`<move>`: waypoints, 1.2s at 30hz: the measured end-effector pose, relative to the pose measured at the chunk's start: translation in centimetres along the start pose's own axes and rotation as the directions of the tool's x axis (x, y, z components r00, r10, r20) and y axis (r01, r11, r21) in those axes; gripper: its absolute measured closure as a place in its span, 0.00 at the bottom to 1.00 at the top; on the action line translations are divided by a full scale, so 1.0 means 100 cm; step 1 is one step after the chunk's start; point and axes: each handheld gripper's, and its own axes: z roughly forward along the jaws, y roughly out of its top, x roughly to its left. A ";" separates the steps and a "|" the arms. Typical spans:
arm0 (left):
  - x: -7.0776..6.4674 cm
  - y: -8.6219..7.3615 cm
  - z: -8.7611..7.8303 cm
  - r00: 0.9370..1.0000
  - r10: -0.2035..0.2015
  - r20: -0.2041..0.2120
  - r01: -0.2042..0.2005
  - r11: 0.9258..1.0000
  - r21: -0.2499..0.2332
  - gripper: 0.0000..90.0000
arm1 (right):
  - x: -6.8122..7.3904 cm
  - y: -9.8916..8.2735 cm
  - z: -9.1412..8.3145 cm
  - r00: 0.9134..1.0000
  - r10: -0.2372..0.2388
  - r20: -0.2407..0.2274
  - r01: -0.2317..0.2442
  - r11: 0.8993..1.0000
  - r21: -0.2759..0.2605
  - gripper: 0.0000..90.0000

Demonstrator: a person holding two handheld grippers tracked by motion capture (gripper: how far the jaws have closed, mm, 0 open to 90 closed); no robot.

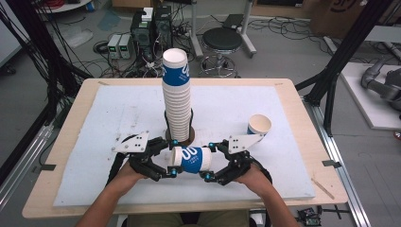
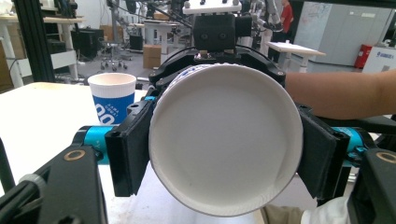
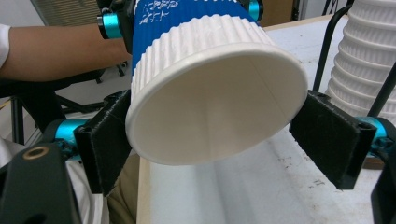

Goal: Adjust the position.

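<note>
Left gripper (image 1: 171, 165) pinching base end of paper cup (image 1: 191, 159); both pads flat against cup wall in left gripper view, round white bottom (image 2: 223, 140) toward that camera. Right gripper (image 1: 210, 162) at cup's open rim end; in right gripper view near pad (image 3: 109, 140) touching rim, far pad standing clear with a visible gap, so spread, not clamped. Cup lying on its side, blue band with white lettering up, held above white mat (image 1: 118, 118) between both grippers, just in front of tall cup stack (image 1: 177, 101). Stack upright in dark wire holder, centre of mat, leaning slightly. Single cup (image 1: 258, 125) upright on mat, right of stack, apart from it. Mat on wooden table (image 1: 302, 123). Forearms entering from bottom edge of high view. Beyond table: black stool (image 1: 222, 40), cabling across floor.
</note>
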 end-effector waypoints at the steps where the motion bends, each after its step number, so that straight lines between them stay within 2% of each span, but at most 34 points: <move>1: 0.000 0.000 0.000 1.000 -0.001 0.001 0.001 1.000 0.002 0.32 | 0.000 0.000 0.000 1.000 -0.005 0.003 0.005 1.000 -0.003 0.19; 3: 0.000 0.000 0.000 1.000 -0.001 -0.005 0.001 1.000 0.010 0.32 | 0.001 0.001 -0.003 1.000 -0.014 0.000 0.014 1.000 -0.004 0.22; 7: 0.000 -0.001 0.001 1.000 0.004 -0.025 -0.003 0.999 0.036 0.33 | 0.001 0.004 -0.009 0.999 -0.039 0.025 0.039 0.999 -0.014 0.26; 10: -0.001 -0.001 0.002 0.999 0.009 -0.030 -0.007 0.999 0.054 0.34 | 0.001 0.006 -0.010 0.998 -0.059 0.036 0.058 0.998 0.004 0.28; 15: -0.002 0.000 0.003 0.999 0.010 -0.037 -0.007 0.997 0.073 0.34 | 0.002 0.005 -0.011 0.997 -0.061 0.040 0.061 0.998 0.012 0.29; 17: -0.003 0.001 0.003 0.998 0.001 -0.058 0.004 0.997 0.082 0.32 | 0.002 0.005 -0.011 0.997 -0.061 0.036 0.061 0.998 0.012 0.29; 19: -0.003 0.002 0.004 0.996 -0.027 -0.086 0.036 0.994 0.108 0.24 | 0.001 0.006 -0.011 0.997 -0.061 0.038 0.061 0.998 0.014 0.30; 22: -0.004 0.004 0.004 0.995 -0.031 -0.099 0.044 0.991 0.130 0.16 | 0.001 0.006 -0.012 0.998 -0.060 0.036 0.059 0.998 0.017 0.30; 30: -0.008 0.011 -0.003 0.993 -0.009 -0.120 0.034 0.977 0.208 0.16 | 0.000 0.011 -0.018 0.996 -0.064 0.058 0.061 0.997 0.055 0.30; 33: -0.009 0.014 -0.005 0.988 0.010 -0.152 0.027 0.971 0.240 0.16 | -0.001 0.013 -0.020 0.994 -0.069 0.084 0.063 0.995 0.075 0.30; 36: -0.010 0.016 -0.005 0.986 0.018 -0.167 0.024 0.968 0.249 0.16 | -0.001 0.017 -0.020 0.992 -0.082 0.095 0.071 0.991 0.117 0.30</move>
